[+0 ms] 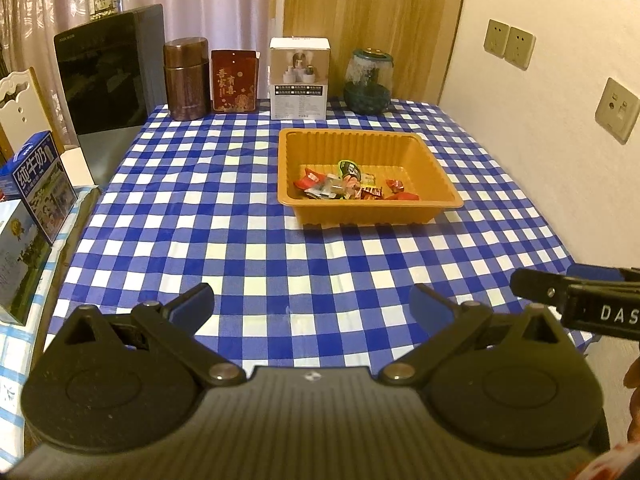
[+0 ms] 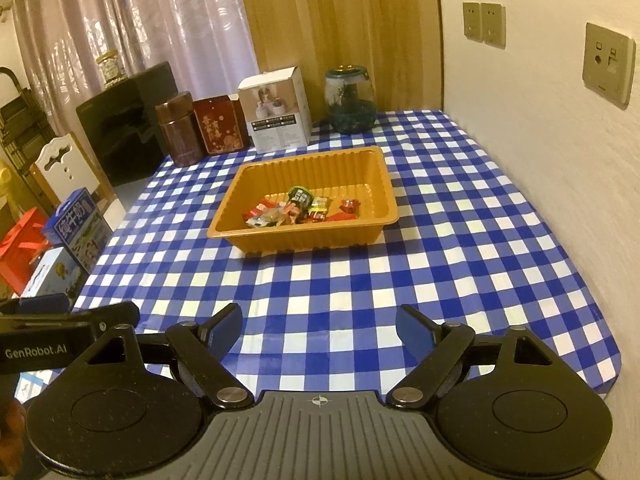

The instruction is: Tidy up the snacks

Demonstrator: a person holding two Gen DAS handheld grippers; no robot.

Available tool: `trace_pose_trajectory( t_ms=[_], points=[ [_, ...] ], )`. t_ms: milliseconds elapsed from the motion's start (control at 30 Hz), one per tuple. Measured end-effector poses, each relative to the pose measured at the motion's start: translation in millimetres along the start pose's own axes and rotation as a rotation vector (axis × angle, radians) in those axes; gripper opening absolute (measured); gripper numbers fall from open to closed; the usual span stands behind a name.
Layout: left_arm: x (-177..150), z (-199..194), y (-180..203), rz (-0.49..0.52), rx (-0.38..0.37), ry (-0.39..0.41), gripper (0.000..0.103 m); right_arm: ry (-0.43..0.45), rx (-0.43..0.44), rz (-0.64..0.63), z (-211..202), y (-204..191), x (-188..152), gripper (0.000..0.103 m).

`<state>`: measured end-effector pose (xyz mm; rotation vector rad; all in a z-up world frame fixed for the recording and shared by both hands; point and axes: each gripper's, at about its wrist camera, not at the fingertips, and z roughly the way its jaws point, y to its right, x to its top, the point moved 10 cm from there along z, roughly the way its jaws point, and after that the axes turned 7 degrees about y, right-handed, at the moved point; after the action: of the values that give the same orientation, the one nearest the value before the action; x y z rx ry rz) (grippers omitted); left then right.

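Small wrapped snacks [image 1: 352, 186] in mixed red, green and clear wrappers all gathered in ribbed orange plastic tray [image 1: 440, 168] at mid blue-and-white checked tabletop [image 1: 240, 240], none loose outside; left tool [image 1: 312, 304] and right tool [image 2: 318, 326] both spread wide, empty, well short of tray; task judged essentially complete.

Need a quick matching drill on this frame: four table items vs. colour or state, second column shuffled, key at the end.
Column 1:
1. tray
2. glass jar
3. cylindrical tin
4. left gripper

Column 2:
A. brown, standing at the back left of the table
B. open, nothing between its fingers
C. orange, holding wrapped snacks
D. clear, dark green contents, at the back right

Pairs: 1-C, 2-D, 3-A, 4-B
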<state>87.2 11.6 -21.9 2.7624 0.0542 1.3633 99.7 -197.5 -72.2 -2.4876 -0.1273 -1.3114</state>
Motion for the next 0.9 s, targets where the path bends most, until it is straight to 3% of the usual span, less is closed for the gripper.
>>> trace_pose_trajectory(
  t_ms=[900],
  points=[
    [-0.8, 0.4, -1.5, 0.0, -0.001, -0.004, 0.103, 0.003, -0.003, 0.0, 1.5, 3.9, 0.6, 0.083]
  ],
)
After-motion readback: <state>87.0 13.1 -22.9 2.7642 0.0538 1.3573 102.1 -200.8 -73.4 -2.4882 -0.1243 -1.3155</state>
